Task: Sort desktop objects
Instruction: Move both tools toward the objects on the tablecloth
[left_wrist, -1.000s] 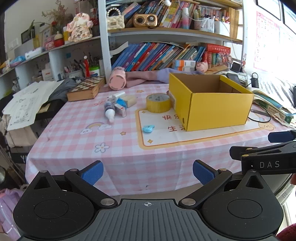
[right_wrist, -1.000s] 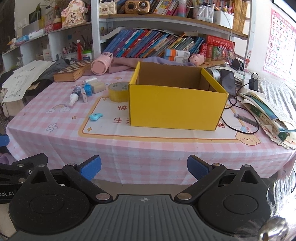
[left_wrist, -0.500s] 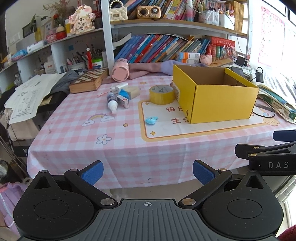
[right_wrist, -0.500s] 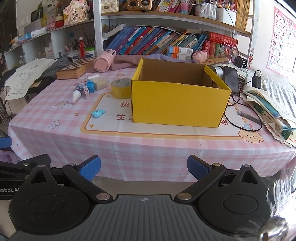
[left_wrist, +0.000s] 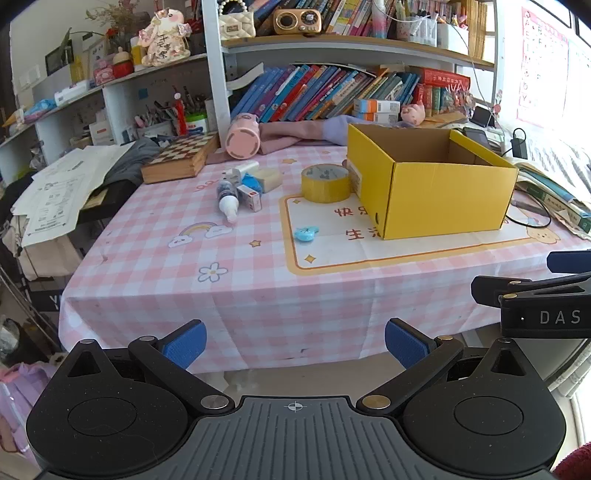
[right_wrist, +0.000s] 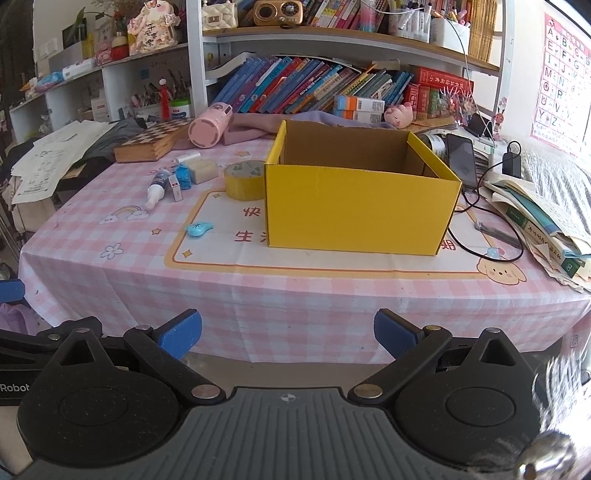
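Standing open near the middle of the table (right_wrist: 110, 280), the yellow box (right_wrist: 358, 214) has a tape roll (right_wrist: 245, 181) touching its left side. Toward the table's far left corner lie a small bottle (left_wrist: 227, 197) and a chessboard (left_wrist: 177, 157). Left gripper (left_wrist: 295, 338) and right gripper (right_wrist: 288, 328) hover before the near edge, both with fingers spread wide, holding nothing.

shelves (right_wrist: 332, 37): book-crammed | wall (right_wrist: 561, 74): alphabet poster | light: bright daylight

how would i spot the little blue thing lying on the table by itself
Find the yellow cardboard box on the pink checked tablecloth. Left of its near corner, on the white mat, lies a small light-blue clip-like piece, alone, nearer the table edge than the tape roll.
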